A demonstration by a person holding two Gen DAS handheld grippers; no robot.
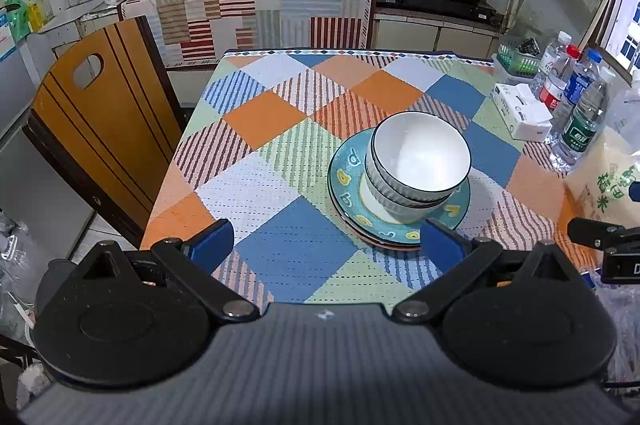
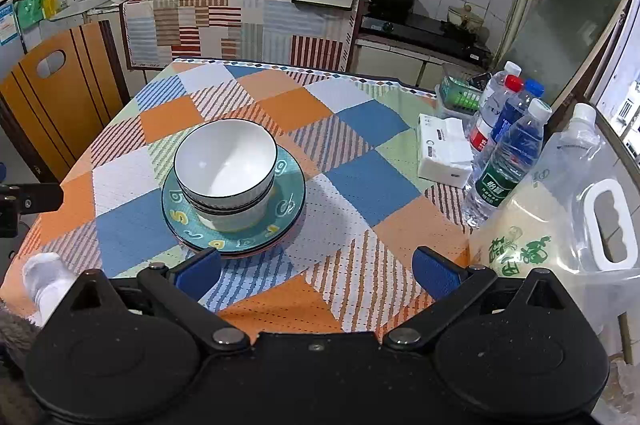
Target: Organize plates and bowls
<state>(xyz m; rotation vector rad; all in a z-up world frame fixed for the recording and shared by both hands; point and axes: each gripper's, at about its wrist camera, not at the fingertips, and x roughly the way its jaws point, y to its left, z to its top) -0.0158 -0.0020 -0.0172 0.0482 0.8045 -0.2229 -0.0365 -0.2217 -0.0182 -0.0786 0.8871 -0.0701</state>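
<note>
we see the bowls [image 1: 416, 169] nested on the plates [image 1: 348, 181] mid-frame on the worktop [image 1: 264, 121], likely one stack to save room. our left hand-held gripper [image 1: 326, 241] has its fingers apart and empty, the stack just ahead by its right finger. the right hand-held gripper [image 2: 316, 271] is also spread and empty, the stack ahead at its left.
</note>
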